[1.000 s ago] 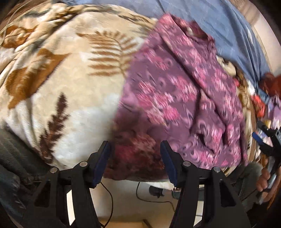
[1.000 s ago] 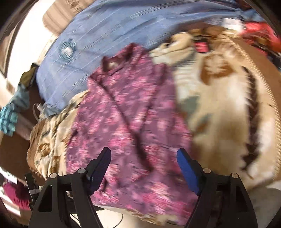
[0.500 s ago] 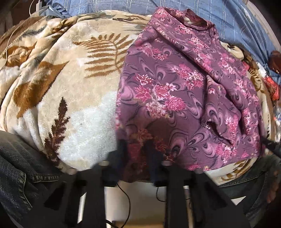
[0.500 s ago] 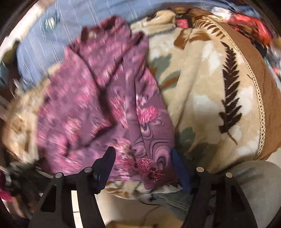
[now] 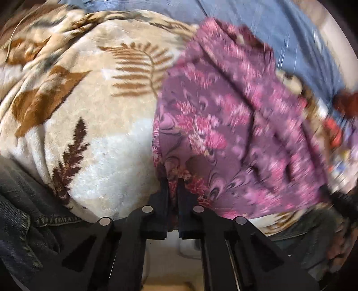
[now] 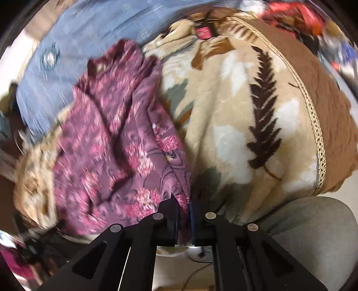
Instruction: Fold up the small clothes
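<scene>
While both cameras are smearing with motion blur toward their edges, the near field is reading clearly enough to log. The purple floral garment (image 5: 228, 125) is lying spread across a cream fleece blanket (image 5: 94, 125) printed with brown fern leaves, collar end pointing away toward a blue sheet (image 5: 264, 24) at the far side. The left gripper (image 5: 172, 185) is pinching the near hem at the garment's left corner: its jaws are standing almost together, only a thin fold of the purple cloth showing between the pads, right where the cloth is meeting the blanket edge. The right gripper (image 6: 184, 206) is doing the same on the opposite near corner (image 6: 179, 197); its fingers are drawn in tight with a strip of the fabric running down between them. In the right wrist view the garment (image 6: 116, 143) is sitting left of the tool, rumpled, with a long crease running lengthwise, and the blanket (image 6: 241, 125) is filling the right side, its brown border and braided trim curving along the far edge. Dark denim (image 5: 20, 212) is showing at the lower left of the left wrist view, just beside the blanket. Red and mixed coloured items (image 6: 295, 15) are lying beyond the blanket, too blurred to identify.
</scene>
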Demonstrator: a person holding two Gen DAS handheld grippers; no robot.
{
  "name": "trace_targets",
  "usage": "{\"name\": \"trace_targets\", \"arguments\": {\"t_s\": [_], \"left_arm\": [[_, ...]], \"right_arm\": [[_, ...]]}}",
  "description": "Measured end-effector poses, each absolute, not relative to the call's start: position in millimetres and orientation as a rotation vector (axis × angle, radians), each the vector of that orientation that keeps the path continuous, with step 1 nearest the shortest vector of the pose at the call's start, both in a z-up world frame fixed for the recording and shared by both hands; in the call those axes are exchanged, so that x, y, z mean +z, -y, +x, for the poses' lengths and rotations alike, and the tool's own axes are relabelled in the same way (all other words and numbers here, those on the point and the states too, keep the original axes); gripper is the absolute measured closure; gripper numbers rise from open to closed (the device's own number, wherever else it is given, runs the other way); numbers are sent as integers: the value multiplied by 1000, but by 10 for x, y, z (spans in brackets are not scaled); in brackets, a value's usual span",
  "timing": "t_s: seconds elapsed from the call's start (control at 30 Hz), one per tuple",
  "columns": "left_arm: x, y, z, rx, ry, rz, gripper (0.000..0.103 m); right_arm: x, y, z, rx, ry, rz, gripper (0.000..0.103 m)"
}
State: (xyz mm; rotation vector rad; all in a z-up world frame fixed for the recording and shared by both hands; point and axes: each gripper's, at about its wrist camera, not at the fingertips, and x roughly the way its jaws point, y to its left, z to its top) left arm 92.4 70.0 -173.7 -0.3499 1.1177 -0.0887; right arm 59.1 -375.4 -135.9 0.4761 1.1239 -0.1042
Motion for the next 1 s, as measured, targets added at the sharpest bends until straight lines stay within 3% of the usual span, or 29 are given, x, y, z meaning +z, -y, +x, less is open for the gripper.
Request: {"name": "trace_targets", "arguments": {"t_s": [0.3, 0.77, 1.0], "left_arm": [[-1183, -1039, 825, -107, -1017, -419, 100], [-889, -1327, 373, -91, -1060, -416, 100], [-1082, -1366, 377, -99, -1122, -455, 100]], "right_arm": [[-1093, 4020, 501, 26, -1019, 658, 98], [-539, 3719, 118, 123, -1047, 495, 99], [-760, 3777, -5, 143, -1122, 568, 99]]}}
